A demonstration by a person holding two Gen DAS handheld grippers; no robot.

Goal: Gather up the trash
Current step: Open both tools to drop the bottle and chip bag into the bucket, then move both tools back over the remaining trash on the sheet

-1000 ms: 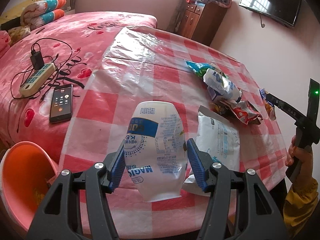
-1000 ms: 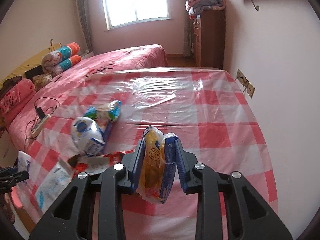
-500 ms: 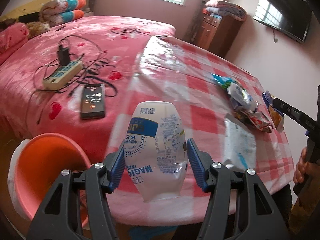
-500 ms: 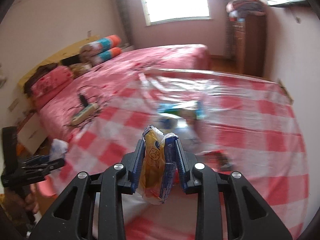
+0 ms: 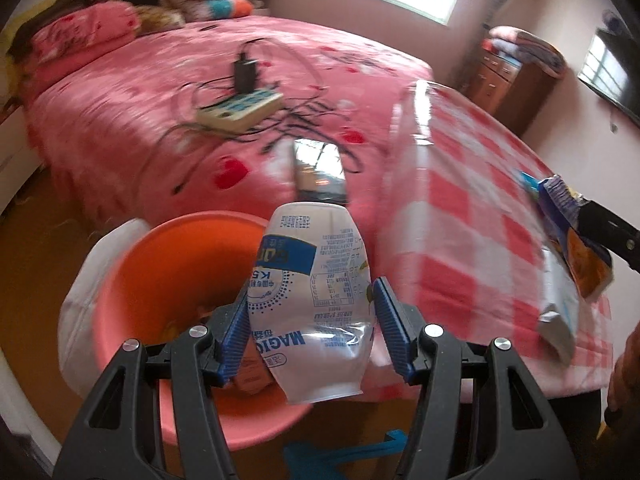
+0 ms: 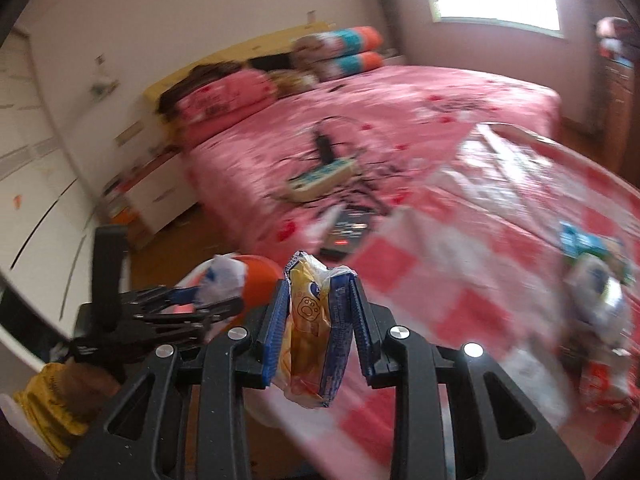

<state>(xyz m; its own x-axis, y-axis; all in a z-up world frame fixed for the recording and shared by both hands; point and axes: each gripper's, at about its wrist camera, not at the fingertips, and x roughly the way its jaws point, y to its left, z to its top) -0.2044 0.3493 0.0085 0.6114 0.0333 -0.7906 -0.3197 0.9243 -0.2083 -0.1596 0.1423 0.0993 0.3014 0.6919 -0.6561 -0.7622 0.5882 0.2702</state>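
The left hand-held gripper (image 5: 310, 330) pinches a white plastic bottle (image 5: 312, 300) above the orange bin (image 5: 176, 264) (beside the counter (image 5: 460, 216)); the right hand-held gripper (image 6: 318, 328) clamps a yellow snack wrapper (image 6: 312, 332). A phone (image 5: 318, 170) lies on the bed (image 5: 140, 120) behind the bin.

Right gripper (image 6: 316, 334) clamps yellow-blue snack wrapper (image 6: 316, 336); left gripper (image 6: 224, 300) with white wrapper (image 6: 224, 276) over orange bin (image 6: 260, 276).

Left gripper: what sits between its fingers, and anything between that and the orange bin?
Left wrist view: the left gripper pinches a white plastic bag; nothing lies between the bag and the orange bin behind it.
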